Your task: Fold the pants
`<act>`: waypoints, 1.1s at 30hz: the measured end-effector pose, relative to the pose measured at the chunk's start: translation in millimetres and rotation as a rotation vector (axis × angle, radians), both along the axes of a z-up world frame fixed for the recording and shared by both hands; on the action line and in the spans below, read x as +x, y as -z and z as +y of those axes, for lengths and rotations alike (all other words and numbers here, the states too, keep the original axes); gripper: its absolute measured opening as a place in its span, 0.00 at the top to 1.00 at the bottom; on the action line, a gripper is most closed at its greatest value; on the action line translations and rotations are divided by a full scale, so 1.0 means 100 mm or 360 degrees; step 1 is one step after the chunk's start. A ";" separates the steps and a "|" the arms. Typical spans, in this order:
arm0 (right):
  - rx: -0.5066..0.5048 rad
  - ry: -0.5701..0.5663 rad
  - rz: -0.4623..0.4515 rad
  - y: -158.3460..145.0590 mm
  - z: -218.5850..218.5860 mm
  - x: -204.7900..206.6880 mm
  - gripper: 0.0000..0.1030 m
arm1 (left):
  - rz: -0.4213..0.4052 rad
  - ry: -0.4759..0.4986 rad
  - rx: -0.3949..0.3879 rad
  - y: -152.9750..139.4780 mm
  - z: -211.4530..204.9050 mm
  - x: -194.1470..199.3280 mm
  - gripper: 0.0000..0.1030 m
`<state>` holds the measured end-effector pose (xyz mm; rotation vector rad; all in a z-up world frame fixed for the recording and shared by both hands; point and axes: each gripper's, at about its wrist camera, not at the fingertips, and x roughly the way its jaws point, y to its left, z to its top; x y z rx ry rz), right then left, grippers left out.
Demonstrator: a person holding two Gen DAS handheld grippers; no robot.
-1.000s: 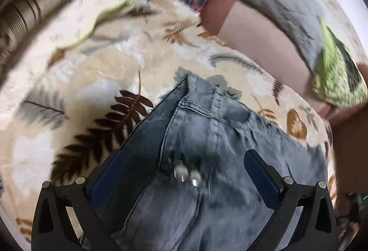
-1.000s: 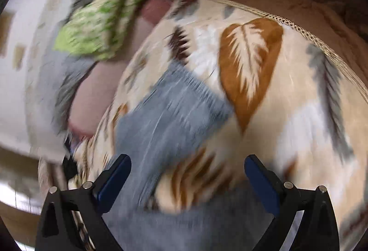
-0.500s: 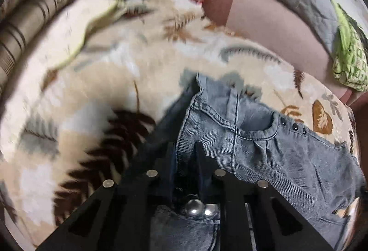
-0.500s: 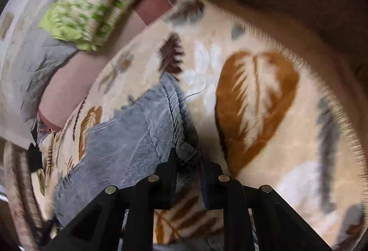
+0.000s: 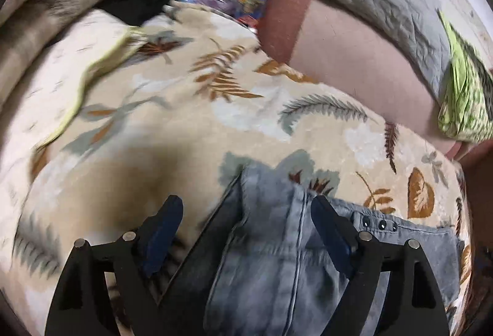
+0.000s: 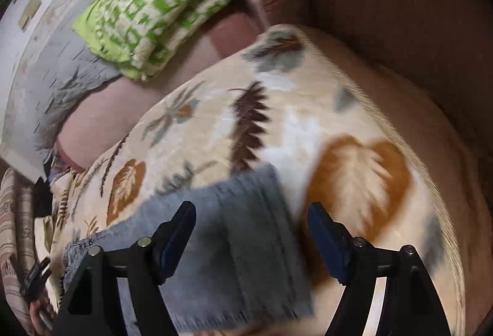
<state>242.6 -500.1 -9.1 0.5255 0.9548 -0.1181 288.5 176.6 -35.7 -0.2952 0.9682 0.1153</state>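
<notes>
Both tongs (image 5: 246,212) just reopened, jeans (image 5: 277,259) released

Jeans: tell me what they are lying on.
The jeans lie on a cream blanket printed with leaves and ferns. Whatever the blanket covers, and the blanket beneath the denim itself, is hidden.

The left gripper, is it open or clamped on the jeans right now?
Open. The left gripper has just been opening; its blue pads stand apart, clear of the jeans between them.
</notes>
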 end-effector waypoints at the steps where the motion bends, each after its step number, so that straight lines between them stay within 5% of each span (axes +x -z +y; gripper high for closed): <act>1: 0.0000 -0.0019 0.0022 0.04 0.03 0.10 0.25 | 0.0024 0.0000 0.0002 0.07 -0.02 0.11 0.17; 4: -0.0049 -0.0066 0.0124 0.28 0.13 0.41 0.25 | 0.0100 0.0011 -0.0024 0.27 -0.10 0.27 0.18; 6: -0.0065 -0.0086 0.0192 0.43 0.15 0.46 0.26 | 0.0129 0.0012 -0.0063 0.36 -0.13 0.31 0.39; 8: -0.0078 -0.0129 0.0267 0.56 0.17 0.50 0.43 | 0.0188 0.0027 0.0016 0.41 -0.19 0.35 0.98; 10: -0.0225 -0.0139 0.0315 0.59 0.22 0.52 0.64 | 0.0211 0.0050 0.0083 0.45 -0.23 0.39 0.98; 11: -0.0217 -0.0138 0.0314 0.58 0.21 0.52 0.83 | 0.0227 0.0060 0.0098 0.44 -0.24 0.40 0.98; 12: -0.0192 -0.0141 0.0301 0.55 0.18 0.51 0.85 | 0.0221 0.0057 0.0107 0.41 -0.25 0.39 0.98; 24: -0.0231 -0.0089 -0.0040 -0.24 0.21 0.22 0.85 | -0.0148 0.0065 0.0094 -0.51 -0.16 -0.11 0.98; 29: -0.0193 -0.0086 -0.0264 -0.76 0.22 -0.34 0.85 | -0.0360 0.0090 0.0025 -1.04 -0.04 -0.91 0.98; 33: -0.0158 -0.0102 -0.0403 -0.95 0.26 -1.14 0.85 | -0.0398 0.0098 -0.0072 -1.03 0.13 -1.82 0.97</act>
